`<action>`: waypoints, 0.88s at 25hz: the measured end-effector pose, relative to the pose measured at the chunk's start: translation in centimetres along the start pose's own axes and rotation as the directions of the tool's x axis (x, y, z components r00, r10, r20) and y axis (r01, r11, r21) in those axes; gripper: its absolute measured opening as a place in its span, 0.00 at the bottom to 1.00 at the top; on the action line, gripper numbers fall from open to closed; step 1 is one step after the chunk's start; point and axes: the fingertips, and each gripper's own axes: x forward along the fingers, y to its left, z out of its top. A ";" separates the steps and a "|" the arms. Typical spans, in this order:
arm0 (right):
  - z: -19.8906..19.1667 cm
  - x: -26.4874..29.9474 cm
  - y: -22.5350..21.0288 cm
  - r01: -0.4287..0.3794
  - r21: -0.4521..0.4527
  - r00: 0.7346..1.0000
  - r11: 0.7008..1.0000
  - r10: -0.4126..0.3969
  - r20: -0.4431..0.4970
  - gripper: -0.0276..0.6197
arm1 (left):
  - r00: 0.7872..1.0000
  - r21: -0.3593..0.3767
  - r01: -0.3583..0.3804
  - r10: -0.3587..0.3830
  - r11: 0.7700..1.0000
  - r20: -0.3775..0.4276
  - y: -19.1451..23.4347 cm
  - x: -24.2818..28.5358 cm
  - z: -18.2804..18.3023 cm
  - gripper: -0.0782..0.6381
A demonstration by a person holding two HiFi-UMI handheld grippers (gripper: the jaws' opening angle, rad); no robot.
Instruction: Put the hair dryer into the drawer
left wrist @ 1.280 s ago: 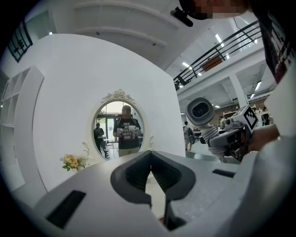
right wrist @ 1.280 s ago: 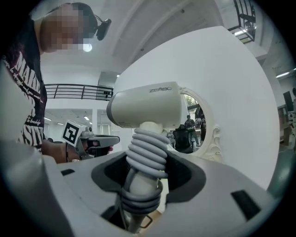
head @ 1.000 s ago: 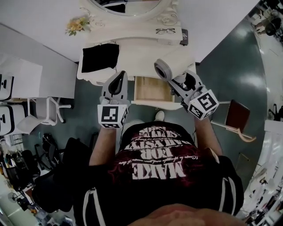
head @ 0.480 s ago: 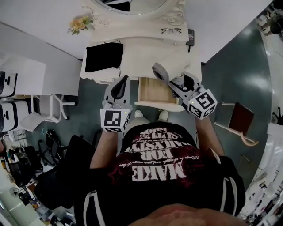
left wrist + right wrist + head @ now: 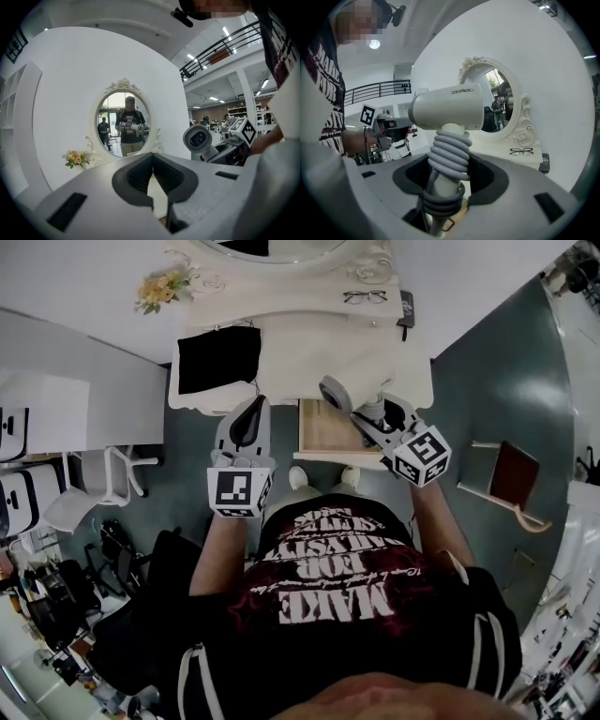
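A white hair dryer (image 5: 447, 112), its grey cord coiled round the handle, stands upright in my right gripper (image 5: 445, 183), which is shut on that handle. In the head view the hair dryer (image 5: 336, 393) hangs over the back right of the open wooden drawer (image 5: 323, 430) of the white dressing table (image 5: 300, 352), held by the right gripper (image 5: 368, 416). My left gripper (image 5: 252, 409) is shut and holds nothing, just left of the drawer. From the left gripper (image 5: 152, 174) view the hair dryer (image 5: 199, 139) shows at the right, nozzle facing the camera.
On the table lie a black cloth (image 5: 217, 360), glasses (image 5: 363, 297), a phone (image 5: 405, 307) and flowers (image 5: 159, 292) beneath an oval mirror (image 5: 124, 123). A white chair (image 5: 103, 479) stands left, a brown-seated stool (image 5: 511, 479) right.
My right gripper has come down with the hair dryer, closer over the open drawer. My left gripper has shifted a little beside the drawer's left side.
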 end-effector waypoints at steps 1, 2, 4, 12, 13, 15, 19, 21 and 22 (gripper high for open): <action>-0.5 0.4 0.0 0.004 0.005 1.000 1.000 -0.004 -0.009 0.40 | 1.000 -0.002 0.001 -0.001 1.000 -0.002 0.4 0.1 -0.1 0.12; -0.9 0.7 -0.1 0.007 0.008 1.000 1.000 -0.007 -0.019 0.40 | 1.000 -0.004 0.002 -0.002 1.000 -0.004 0.8 0.1 -0.3 0.12; -1.7 1.3 -0.2 0.008 0.008 0.999 1.000 -0.007 -0.039 0.40 | 1.000 -0.010 0.006 -0.006 1.000 -0.008 1.3 0.2 -0.6 0.12; -6.0 2.6 -0.8 0.021 0.006 0.993 1.000 -0.020 -0.118 0.40 | 0.999 -0.018 0.033 -0.034 0.999 -0.026 1.4 -0.1 -2.0 0.11; -6.6 2.7 -1.0 0.024 0.010 0.992 1.000 -0.023 -0.125 0.40 | 0.999 -0.019 0.033 -0.034 0.999 -0.026 1.5 -0.1 -2.0 0.12; -7.7 3.0 -1.1 0.029 0.016 0.990 0.999 -0.026 -0.142 0.40 | 0.999 -0.021 0.033 -0.033 0.999 -0.026 1.6 -0.2 -2.1 0.12; -10.0 3.6 -0.8 0.029 0.011 0.982 1.000 -0.026 -0.188 0.40 | 0.999 -0.020 0.031 -0.032 0.999 -0.028 2.0 -0.5 -2.3 0.12; -11.2 3.9 -0.8 0.028 0.009 0.976 1.000 -0.025 -0.218 0.40 | 0.999 -0.022 0.029 -0.029 0.999 -0.029 2.1 -0.6 -2.3 0.12; -11.7 4.0 -0.8 0.027 0.011 0.973 1.000 -0.024 -0.231 0.40 | 0.999 -0.023 0.027 -0.028 0.999 -0.031 2.2 -0.7 -2.3 0.12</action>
